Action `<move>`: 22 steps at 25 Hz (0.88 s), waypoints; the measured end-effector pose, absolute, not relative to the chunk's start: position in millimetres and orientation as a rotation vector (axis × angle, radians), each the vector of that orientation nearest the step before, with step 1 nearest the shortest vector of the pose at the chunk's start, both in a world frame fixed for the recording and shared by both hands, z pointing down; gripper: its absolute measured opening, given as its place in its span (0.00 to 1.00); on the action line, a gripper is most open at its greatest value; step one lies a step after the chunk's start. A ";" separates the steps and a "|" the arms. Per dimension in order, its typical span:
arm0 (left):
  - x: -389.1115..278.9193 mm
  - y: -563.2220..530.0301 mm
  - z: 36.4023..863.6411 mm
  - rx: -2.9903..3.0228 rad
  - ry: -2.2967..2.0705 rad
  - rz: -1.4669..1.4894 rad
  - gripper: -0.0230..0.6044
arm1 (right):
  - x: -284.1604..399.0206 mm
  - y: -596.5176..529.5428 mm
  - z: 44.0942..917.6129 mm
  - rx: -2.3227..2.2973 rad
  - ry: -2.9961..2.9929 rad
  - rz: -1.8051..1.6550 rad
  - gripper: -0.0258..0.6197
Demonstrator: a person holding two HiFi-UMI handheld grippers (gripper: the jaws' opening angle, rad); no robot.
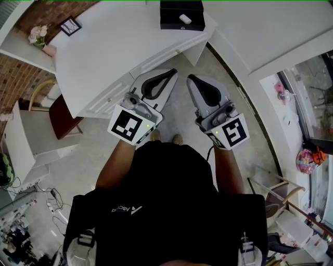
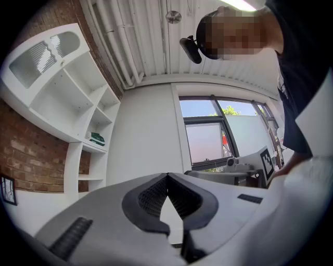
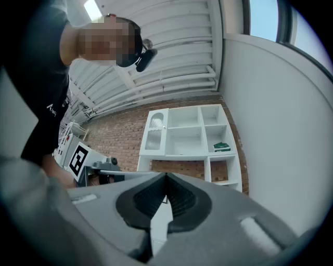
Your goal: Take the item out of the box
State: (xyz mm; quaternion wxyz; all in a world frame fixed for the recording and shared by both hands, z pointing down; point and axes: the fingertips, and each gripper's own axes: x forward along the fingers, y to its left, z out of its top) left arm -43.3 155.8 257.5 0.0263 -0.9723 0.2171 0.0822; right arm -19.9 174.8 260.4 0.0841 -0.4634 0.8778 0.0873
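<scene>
White desk (image 1: 119, 47) at the far side bears the black box (image 1: 181, 15) with its small white item (image 1: 185, 20), well apart from the left gripper (image 1: 173, 72) and right gripper (image 1: 190, 78), both empty with jaws together, so one probably needs opening before it reaches in.

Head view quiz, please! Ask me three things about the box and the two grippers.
1. True or false: the box sits on the desk.
2. What lies in the box? A) a white item B) a red ball C) nothing
3. Fill in: the left gripper and the right gripper both have their fingers ____.

Key: 1 true. 2 A. 3 shut, with nothing between them.
</scene>
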 end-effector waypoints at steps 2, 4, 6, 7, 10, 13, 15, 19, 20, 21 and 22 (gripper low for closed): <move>-42.0 156.3 257.6 -3.002 0.672 0.257 0.03 | -19.2 175.4 260.7 -1.380 2.619 0.262 0.04; -41.0 156.3 258.3 -3.002 0.676 0.258 0.03 | -17.9 175.9 260.3 -1.374 2.615 0.260 0.04; -40.3 156.0 259.4 -3.002 0.684 0.258 0.03 | -15.6 176.2 259.5 -1.369 2.608 0.255 0.04; -40.0 156.0 260.0 -3.002 0.689 0.257 0.03 | -14.6 176.5 258.7 -1.366 2.605 0.254 0.04; -37.2 156.6 261.1 -3.000 0.708 0.253 0.03 | -11.0 178.4 257.5 -1.354 2.614 0.260 0.04; -31.1 157.0 262.4 -2.993 0.727 0.249 0.03 | -3.8 179.5 257.0 -1.341 2.622 0.264 0.04; -26.6 156.3 263.1 -2.987 0.742 0.244 0.03 | 1.3 179.3 257.1 -1.330 2.629 0.252 0.04; -18.0 154.9 262.4 -2.963 0.785 0.244 0.03 | 11.8 181.5 259.8 -1.299 2.642 0.222 0.04; -16.2 155.5 262.8 -2.958 0.797 0.241 0.03 | 13.9 183.1 261.3 -1.290 2.649 0.211 0.04; -14.4 156.3 263.5 -2.953 0.806 0.236 0.03 | 16.6 184.3 262.8 -1.283 2.653 0.208 0.04; -12.6 157.1 264.1 -2.948 0.813 0.232 0.03 | 19.7 184.7 264.0 -1.278 2.655 0.214 0.04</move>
